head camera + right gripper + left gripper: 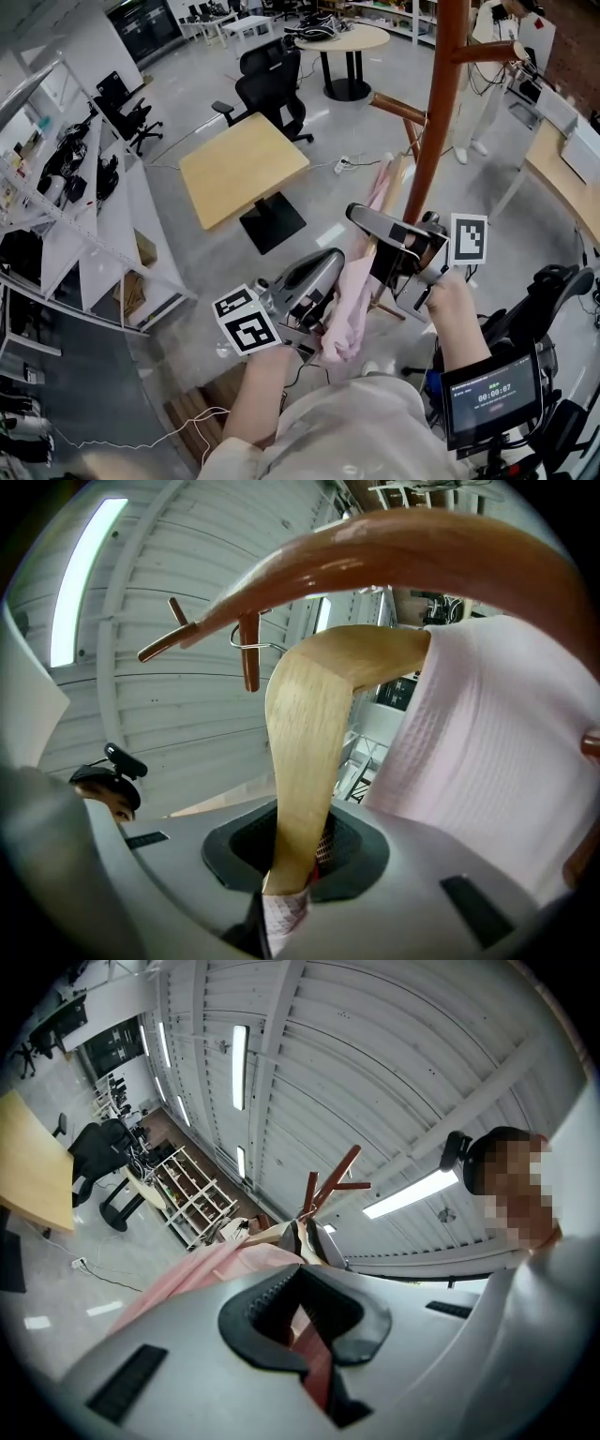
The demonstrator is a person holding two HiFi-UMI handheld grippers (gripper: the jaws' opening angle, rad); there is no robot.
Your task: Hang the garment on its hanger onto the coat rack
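Right gripper [394, 258] clamped on wooden hanger [305, 752] | left gripper [314, 305] pinching pink garment [349, 295] | coat rack [439, 112] ahead and above — right gripper nearer, hanger's long axis roughly upright.

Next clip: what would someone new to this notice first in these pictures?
A pink garment draped on a wooden hanger hangs mid-frame in the head view, between both grippers. The right gripper is shut on the hanger's arm, and the left gripper pinches the fabric lower down. Just right of them rises the brown coat rack.
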